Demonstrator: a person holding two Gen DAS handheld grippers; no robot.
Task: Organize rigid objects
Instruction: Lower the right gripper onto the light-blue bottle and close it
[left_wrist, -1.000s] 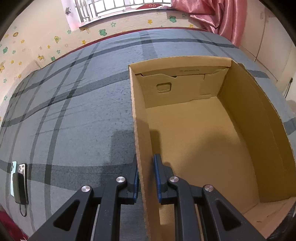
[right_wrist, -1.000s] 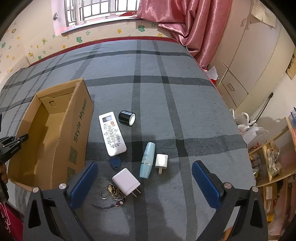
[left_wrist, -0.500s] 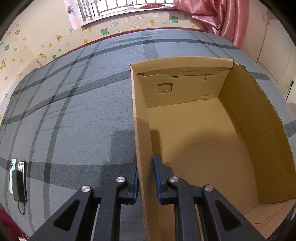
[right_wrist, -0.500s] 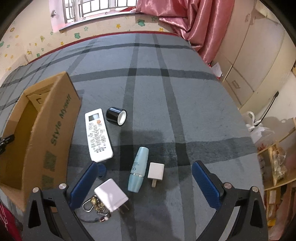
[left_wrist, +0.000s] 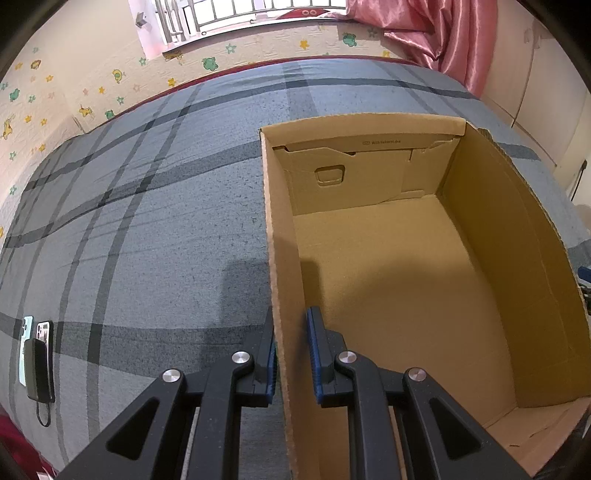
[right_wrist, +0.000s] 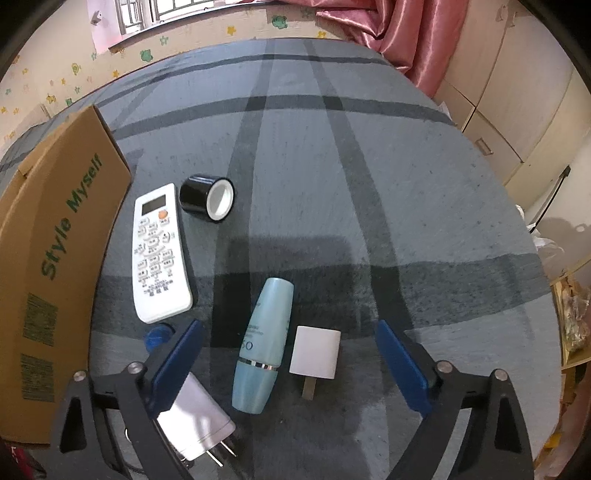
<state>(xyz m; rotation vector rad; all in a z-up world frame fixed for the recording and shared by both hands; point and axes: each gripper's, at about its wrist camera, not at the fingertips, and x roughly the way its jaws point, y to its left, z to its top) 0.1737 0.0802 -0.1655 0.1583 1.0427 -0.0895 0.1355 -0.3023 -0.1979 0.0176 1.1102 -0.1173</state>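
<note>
Risk, right side: the right claw (right_wrist: 288, 363) hangs wide open and empty over a crowded cluster. The teal bottle (right_wrist: 264, 345) and the small white plug (right_wrist: 314, 352) both lie between its fingers, so a straight closure is likely to catch both, or pinch the round bottle off-centre and roll it out. The larger white charger (right_wrist: 197, 421) lies partly under the left finger and could be pushed aside on descent (its prongs face the camera).

Risk, left side: the left claw (left_wrist: 291, 356) is clamped on the near wall of the cardboard box (left_wrist: 406, 280) — one finger outside, one inside. Thin card may buckle or tilt if pulled.

Object locations: the white remote (right_wrist: 159, 254) and the black cap (right_wrist: 207, 199) lie on the grey plaid bed (right_wrist: 369, 166), just beside the box's printed side; a blue tag (right_wrist: 159, 334) sits below the remote. The box interior holds nothing yet.

Pose: the right claw points steeply down at the cluster; the left claw reaches level along the box wall.
</note>
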